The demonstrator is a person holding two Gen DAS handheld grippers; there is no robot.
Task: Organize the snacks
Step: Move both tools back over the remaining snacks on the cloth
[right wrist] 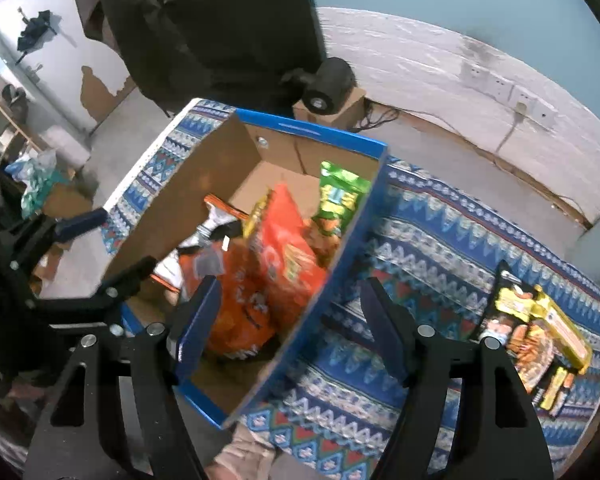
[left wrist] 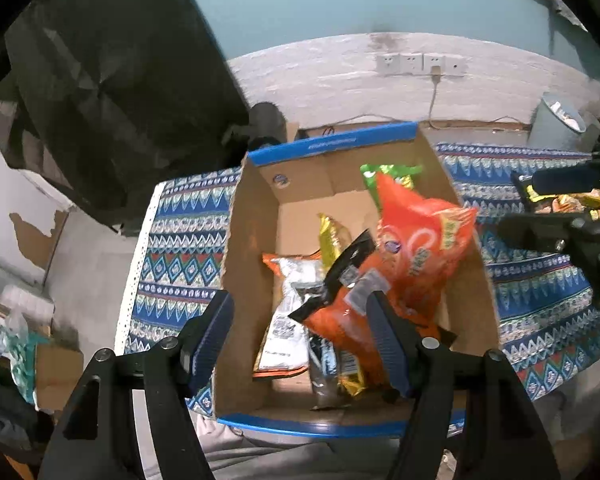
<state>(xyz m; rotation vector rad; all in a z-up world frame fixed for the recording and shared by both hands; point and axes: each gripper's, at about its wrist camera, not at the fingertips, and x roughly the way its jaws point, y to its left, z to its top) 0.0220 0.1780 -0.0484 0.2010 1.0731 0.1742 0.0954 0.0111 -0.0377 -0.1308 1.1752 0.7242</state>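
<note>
Left gripper [left wrist: 300, 340] hangs over the near end of the cardboard box [left wrist: 252, 216], jaws spread wide, nothing pinched; the near wall of the box sits between the pads, with no contact visible. Right gripper [right wrist: 292, 328] also stands wide open and empty, straddling the box's right wall [right wrist: 332, 280], one pad inside, one outside over the patterned cloth [right wrist: 420, 232].

Inside the box: big orange chip bag [left wrist: 420, 248] leaning on the right wall, a second orange bag with a black end [left wrist: 340, 304] lying under it, a white-and-orange pack [left wrist: 292, 312] flat on the floor, a yellow packet [left wrist: 332, 236] upright mid-box, a green bag [left wrist: 388, 176] in the far right corner. Box floor on the left is bare.

Step, judged: release just made, the orange bags are in, both grippers free. One snack left outside, a black-and-yellow packet [right wrist: 536, 332] lying flat on the cloth right of the box, well apart from it.

Next move likely falls to the right gripper: swing clear of the box wall, drop onto that packet, pinch an edge since it lies flat, then carry it to the bare left side.
</note>
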